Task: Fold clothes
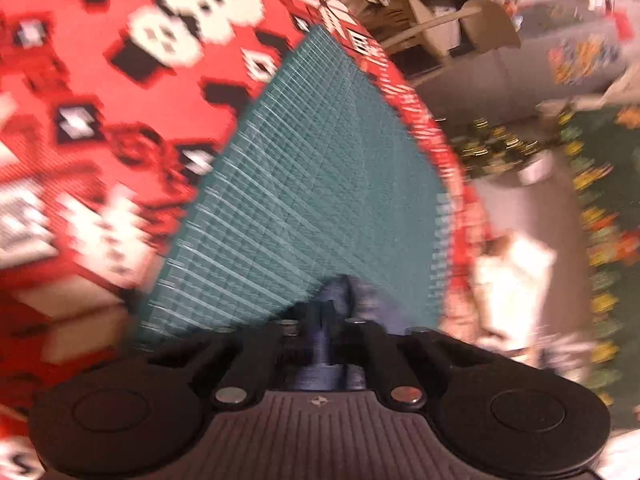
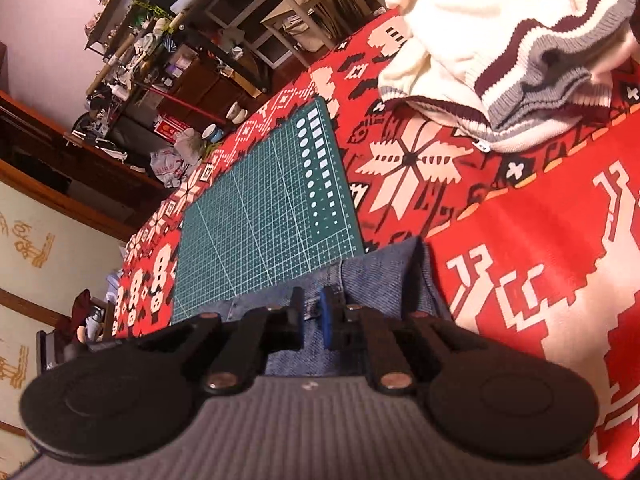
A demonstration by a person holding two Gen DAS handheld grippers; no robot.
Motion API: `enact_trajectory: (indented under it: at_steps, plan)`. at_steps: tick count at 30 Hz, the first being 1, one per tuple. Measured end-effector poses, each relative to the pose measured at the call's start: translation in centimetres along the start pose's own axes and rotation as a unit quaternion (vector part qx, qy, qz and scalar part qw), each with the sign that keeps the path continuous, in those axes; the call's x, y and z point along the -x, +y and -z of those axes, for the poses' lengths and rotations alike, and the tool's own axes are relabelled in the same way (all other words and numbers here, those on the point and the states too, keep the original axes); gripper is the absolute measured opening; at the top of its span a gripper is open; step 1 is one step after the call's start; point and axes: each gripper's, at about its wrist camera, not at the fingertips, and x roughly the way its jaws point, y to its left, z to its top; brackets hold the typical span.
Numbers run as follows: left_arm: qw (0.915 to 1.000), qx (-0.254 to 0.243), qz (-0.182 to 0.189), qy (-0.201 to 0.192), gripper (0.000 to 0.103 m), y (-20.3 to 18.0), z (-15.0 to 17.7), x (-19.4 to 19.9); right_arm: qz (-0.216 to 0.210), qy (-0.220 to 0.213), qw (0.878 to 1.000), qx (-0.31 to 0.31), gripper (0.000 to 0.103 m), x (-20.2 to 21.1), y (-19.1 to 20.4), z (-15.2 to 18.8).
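- The left gripper (image 1: 334,312) has its jaws drawn close together on a bunch of blue denim garment (image 1: 340,292); heavy motion blur makes the pinch hard to read, but cloth sits right between the tips.
- Ahead of the left tool the green cutting mat (image 1: 304,184) stretches away, lying on the red patterned blanket (image 1: 100,128), which fills the ground to the tool's left; to its right the floor and clutter are smeared beyond naming.
- The right gripper (image 2: 314,312) has its jaws nearly together with a narrow gap, the denim garment (image 2: 384,276) lying directly under and between the tips; whether the pads actually bite the fabric I cannot tell.
- Ahead and slightly left of the right tool lies the cutting mat (image 2: 260,216), the denim edge overlapping its near end; ahead to the right, well apart, a cream knit sweater (image 2: 500,52) with maroon and grey stripes sits heaped on the blanket (image 2: 540,220).
- My judgement: the step in hand is taking hold of the denim piece at two points to lift or spread it for a fold.
- The next move calls for a sure hold on both sides and even tension between the tools.
- Most of the garment is hidden beneath both tools, so its type and layout stay unclear.
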Motion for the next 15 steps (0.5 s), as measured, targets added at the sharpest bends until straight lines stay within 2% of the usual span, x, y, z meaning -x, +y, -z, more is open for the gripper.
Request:
enact_trajectory:
  at_steps: [3,8,9,12,15]
  plan:
    - [0.9997,-0.022,0.0,0.0,0.004,-0.8,0.4,0.8,0.003,-0.002,1.0,0.002,0.011,0.4,0.0,0.1]
    - [0.998,-0.037,0.05,0.009,0.005,-1.5,1.1,2.2,0.006,-0.001,1.0,0.009,0.012,1.2,0.3,0.7]
    - [0.9979,-0.043,0.042,0.023,0.005,-1.5,1.4,1.8,0.006,0.001,1.0,0.011,0.012,1.2,0.4,0.9]
    - [0.9975,-0.044,-0.012,0.054,0.005,-1.0,2.4,0.8,0.018,0.003,1.0,0.022,0.012,1.4,0.8,1.5]
    - [0.9981,-0.012,-0.012,0.059,0.003,0.4,2.5,1.2,0.027,0.003,0.999,0.024,0.009,1.7,0.5,1.9]
